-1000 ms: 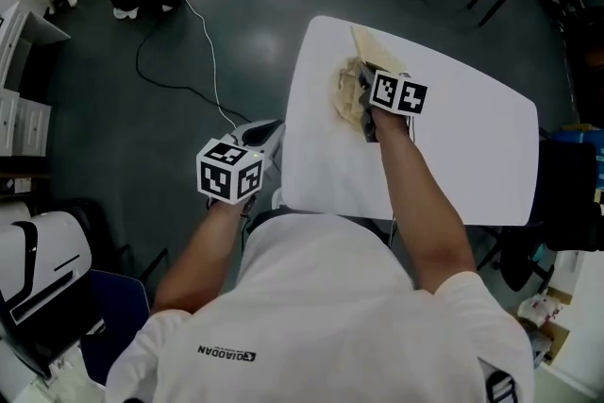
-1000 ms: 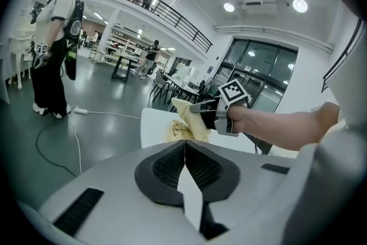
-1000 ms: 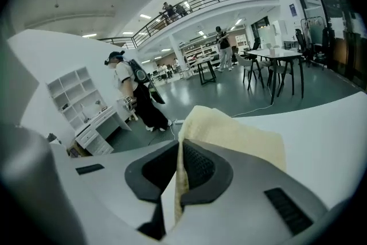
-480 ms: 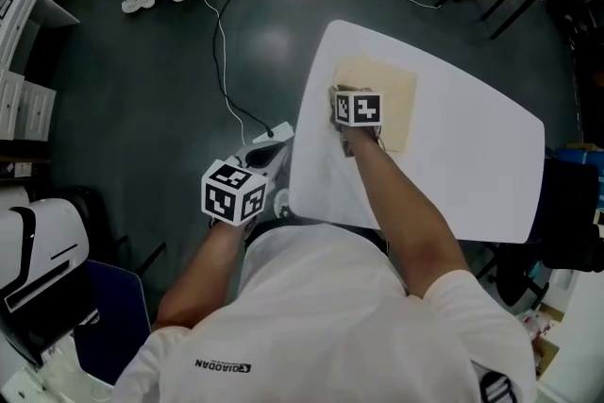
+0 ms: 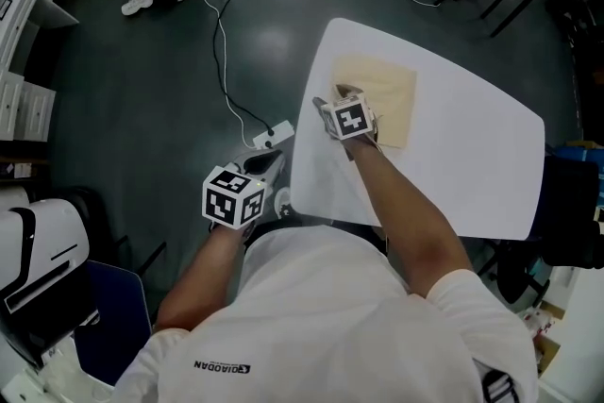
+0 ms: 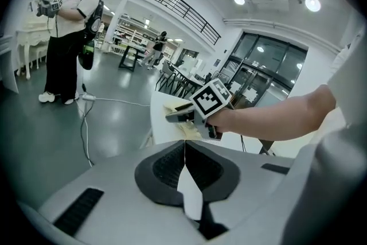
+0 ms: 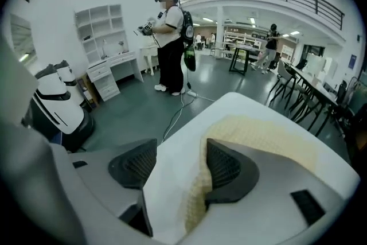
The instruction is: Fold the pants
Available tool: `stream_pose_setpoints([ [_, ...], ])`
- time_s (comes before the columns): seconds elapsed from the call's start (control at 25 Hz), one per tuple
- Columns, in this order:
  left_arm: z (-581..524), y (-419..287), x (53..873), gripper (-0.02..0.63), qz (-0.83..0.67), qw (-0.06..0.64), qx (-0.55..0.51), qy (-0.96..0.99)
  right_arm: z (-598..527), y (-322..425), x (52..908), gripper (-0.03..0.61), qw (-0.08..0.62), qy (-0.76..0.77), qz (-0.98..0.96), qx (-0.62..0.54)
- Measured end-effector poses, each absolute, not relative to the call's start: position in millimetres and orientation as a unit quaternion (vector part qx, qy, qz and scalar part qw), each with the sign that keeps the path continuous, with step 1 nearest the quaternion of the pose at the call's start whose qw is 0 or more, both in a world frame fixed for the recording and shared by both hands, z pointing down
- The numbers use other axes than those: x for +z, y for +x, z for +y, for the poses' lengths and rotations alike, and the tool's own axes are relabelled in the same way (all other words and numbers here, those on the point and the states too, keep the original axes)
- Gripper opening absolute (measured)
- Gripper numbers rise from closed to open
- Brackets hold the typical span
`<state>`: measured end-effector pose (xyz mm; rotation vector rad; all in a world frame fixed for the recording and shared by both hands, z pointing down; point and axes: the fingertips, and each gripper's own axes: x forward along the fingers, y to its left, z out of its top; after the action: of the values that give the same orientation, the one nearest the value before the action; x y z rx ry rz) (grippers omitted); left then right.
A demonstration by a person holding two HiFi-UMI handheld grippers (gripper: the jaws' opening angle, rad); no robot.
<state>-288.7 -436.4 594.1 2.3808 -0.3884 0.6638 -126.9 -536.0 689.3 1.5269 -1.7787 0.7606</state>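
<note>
Nearest the person, the left gripper (image 6: 184, 149) hangs off the table's near-left corner, over the floor. Its jaws are pressed together with nothing between them, and it is well apart from the cloth. Further out, the right gripper (image 7: 179, 149) is down on the white table (image 5: 462, 165) with its jaws spread wide. They have just been opening. The folded edge of the cream pants (image 5: 385, 90) runs between them, close against the right jaw, but neither pad presses on it, so the cloth looks let go. The pants lie flat as a nearly square pad on the far-left part of the table, ahead of this gripper and to its right. Their left edge runs away from the person along the table's left side, and the pad shows no clear long axis. The right hand is much the nearer, so smoothing or another fold would probably fall to it, reaching forward and right. The marker cube and hand hide the pad's near-left corner from the head view. How many layers it has, and which end is the waistband, cannot be made out. From the left gripper view only scraps of cream show behind the right gripper. On the floor beyond lie a power strip (image 5: 273, 136) and its cable (image 5: 219, 33), and a person (image 7: 172, 43) stands further off.
</note>
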Motion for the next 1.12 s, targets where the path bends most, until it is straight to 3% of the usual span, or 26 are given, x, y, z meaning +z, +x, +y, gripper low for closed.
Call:
stream_pose_setpoints([
  [0.24,-433.7,-284.8,584.4,0.028,-0.131,0.297,0.249,0.912,-496.7,-130.4,601.7,0.279,0.24,0.606,-0.712,0.261],
  [0.4,-434.0,-262.6,576.9,0.028,-0.105,0.278,0.248,0.922,-441.5,-113.5,566.2,0.236,0.179,0.632,-0.703,0.271],
  [0.56,-429.9,-231.1,575.2,0.029,-0.069,0.26,0.255,0.929,-376.8,-89.2,554.6,0.145,0.124,0.667,-0.675,0.29],
  [0.64,-424.6,-215.2,568.8,0.029,-0.05,0.254,0.256,0.931,-346.8,-78.2,545.7,0.04,0.1,0.685,-0.662,0.287],
  [1.12,-321.9,-147.8,493.2,0.029,0.019,0.198,0.223,0.954,-231.8,-25.8,484.2,0.02,0.006,0.743,-0.627,0.232],
])
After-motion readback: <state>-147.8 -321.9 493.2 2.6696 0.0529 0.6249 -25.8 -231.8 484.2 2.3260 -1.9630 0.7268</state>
